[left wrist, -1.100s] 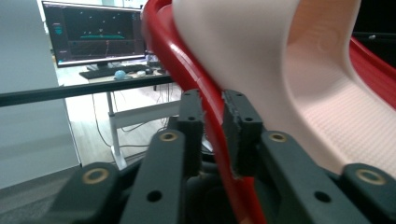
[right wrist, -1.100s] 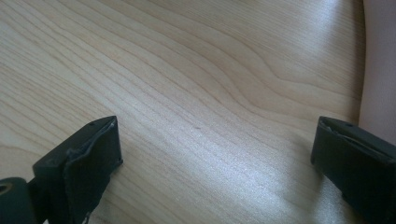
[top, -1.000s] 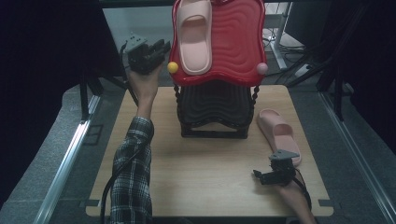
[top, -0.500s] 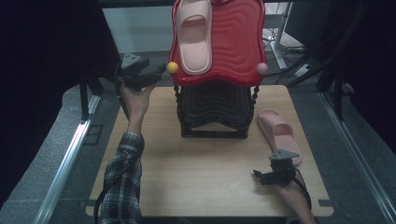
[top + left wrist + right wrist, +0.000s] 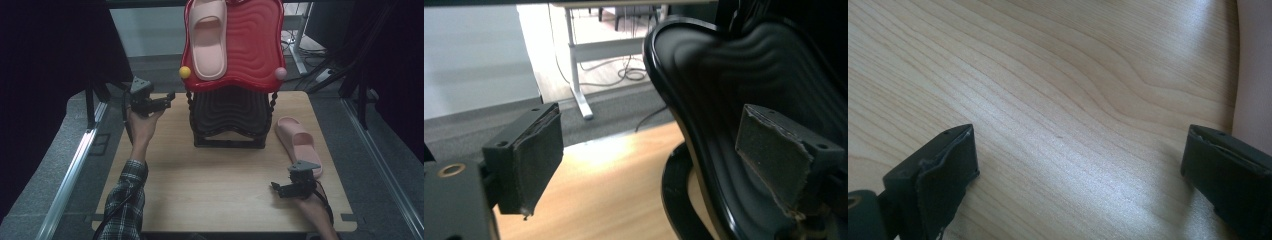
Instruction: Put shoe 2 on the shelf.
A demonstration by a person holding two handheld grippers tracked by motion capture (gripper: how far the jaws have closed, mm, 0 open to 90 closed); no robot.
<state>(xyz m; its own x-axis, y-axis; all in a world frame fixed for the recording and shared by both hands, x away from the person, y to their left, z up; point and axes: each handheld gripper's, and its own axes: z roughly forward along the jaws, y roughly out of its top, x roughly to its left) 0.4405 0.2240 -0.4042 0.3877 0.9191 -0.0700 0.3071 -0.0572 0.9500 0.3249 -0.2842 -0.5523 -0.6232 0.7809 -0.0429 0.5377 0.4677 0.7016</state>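
**One slipper racked, one left on the desk**

High view: a pink slipper (image 5: pixel 207 42) lies on the red top shelf (image 5: pixel 255 50) of the rack, toe end toward the yellow knob (image 5: pixel 185 72) at the shelf's front left corner. The second slipper (image 5: pixel 298 143) lies flat on the desk (image 5: pixel 200 190) near its right edge, just right of the rack's black lower shelf (image 5: pixel 227 112). The left gripper (image 5: pixel 169 98) hangs beside the rack's left post, over the desk's far left corner, with nothing in it. The right gripper (image 5: pixel 276 188) rests low near the front right corner, just in front of the second slipper's near end.

Left gripper view: its jaws have just been opening and now stand wide, nothing between the pads (image 5: pixel 531 160). The black shelf's curved rim (image 5: pixel 684 130) runs close behind the right-hand pad.

Right gripper view: the jaws are spread wide over bare wood (image 5: pixel 1063 115), empty. A strip of the pink slipper (image 5: pixel 1255 75) shows just past the right-hand jaw.

The step in hand looks like fetching the remaining slipper. Done well, the right gripper would turn toward it and close on the side wall or strap rather than the flat sole, which may slide away. The left gripper should draw clear of the rack rim so it does not knock the shelf and shift the slipper already placed.
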